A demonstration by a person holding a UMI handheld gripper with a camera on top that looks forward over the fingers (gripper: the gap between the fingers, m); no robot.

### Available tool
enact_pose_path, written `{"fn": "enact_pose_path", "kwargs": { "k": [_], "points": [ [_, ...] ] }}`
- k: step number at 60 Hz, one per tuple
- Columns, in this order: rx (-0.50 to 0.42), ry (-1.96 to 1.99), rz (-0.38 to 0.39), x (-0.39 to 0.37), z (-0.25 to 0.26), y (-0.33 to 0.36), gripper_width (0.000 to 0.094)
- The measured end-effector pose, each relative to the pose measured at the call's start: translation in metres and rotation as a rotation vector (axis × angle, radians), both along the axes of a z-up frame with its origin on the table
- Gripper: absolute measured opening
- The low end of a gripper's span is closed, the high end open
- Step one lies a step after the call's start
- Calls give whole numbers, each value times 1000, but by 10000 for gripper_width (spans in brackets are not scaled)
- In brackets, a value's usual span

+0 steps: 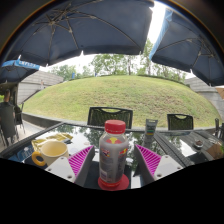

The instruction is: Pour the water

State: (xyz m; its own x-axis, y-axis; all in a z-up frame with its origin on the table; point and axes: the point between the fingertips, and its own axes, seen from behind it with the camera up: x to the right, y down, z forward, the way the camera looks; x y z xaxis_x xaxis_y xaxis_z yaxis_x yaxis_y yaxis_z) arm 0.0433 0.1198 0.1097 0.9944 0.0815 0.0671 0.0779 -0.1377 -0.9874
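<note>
A clear plastic bottle [113, 155] with a red cap and a red-and-yellow label stands upright on a red base on the glass table [60, 132]. It stands between my fingers, with a gap at either side. My gripper [113, 166] is open; its magenta pads [80, 158] flank the bottle without touching it. A yellow mug [50, 151] stands on the table to the left of the left finger. A dark tumbler [150, 128] stands farther back, to the right of the bottle.
Dark chairs [109, 115] stand at the table's far side, another [180, 121] at the right. Blue umbrellas [80, 30] hang overhead. A grassy mound [120, 95] rises beyond. Small items lie at the table's right end [205, 148].
</note>
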Motion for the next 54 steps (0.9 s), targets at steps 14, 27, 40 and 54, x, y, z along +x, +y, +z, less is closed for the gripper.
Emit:
{"fn": "enact_pose_path", "kwargs": {
  "k": [14, 27, 40, 54],
  "points": [
    [28, -97, 85, -37, 24, -113, 836],
    [-17, 8, 202, -101, 20, -190, 828],
    [-18, -40, 228, -120, 16, -211, 830],
    [-9, -87, 232, -130, 13, -214, 828]
  ]
}}
